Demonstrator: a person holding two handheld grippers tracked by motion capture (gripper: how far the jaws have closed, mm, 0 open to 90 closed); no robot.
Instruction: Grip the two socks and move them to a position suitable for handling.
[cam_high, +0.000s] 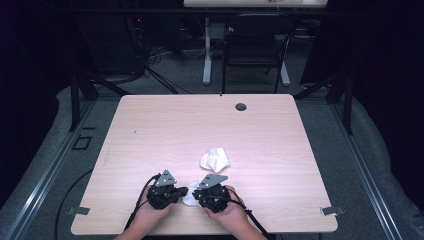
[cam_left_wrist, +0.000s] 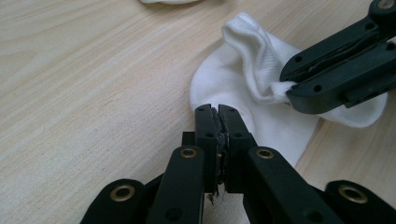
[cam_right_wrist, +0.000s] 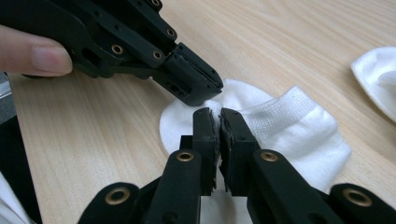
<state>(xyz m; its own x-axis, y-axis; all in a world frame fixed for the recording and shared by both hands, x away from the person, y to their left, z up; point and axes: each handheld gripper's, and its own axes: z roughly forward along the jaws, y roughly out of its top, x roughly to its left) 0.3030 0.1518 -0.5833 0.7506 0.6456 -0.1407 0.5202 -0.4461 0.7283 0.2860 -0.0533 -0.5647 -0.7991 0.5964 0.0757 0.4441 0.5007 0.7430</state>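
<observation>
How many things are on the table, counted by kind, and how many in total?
White socks: 2, one sock pinched between the grippers, one crumpled sock farther up the table.
Black grippers: 2, the left gripper and the right gripper.
Total: 4

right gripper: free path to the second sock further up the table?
Probably not yet: the right gripper is shut on the near sock, as is the left gripper. The table up to the second sock looks bare.

Two white socks (cam_high: 215, 159) (cam_high: 190, 199), two grippers (cam_high: 183, 190) (cam_high: 194, 192), one table (cam_high: 150, 130)
</observation>
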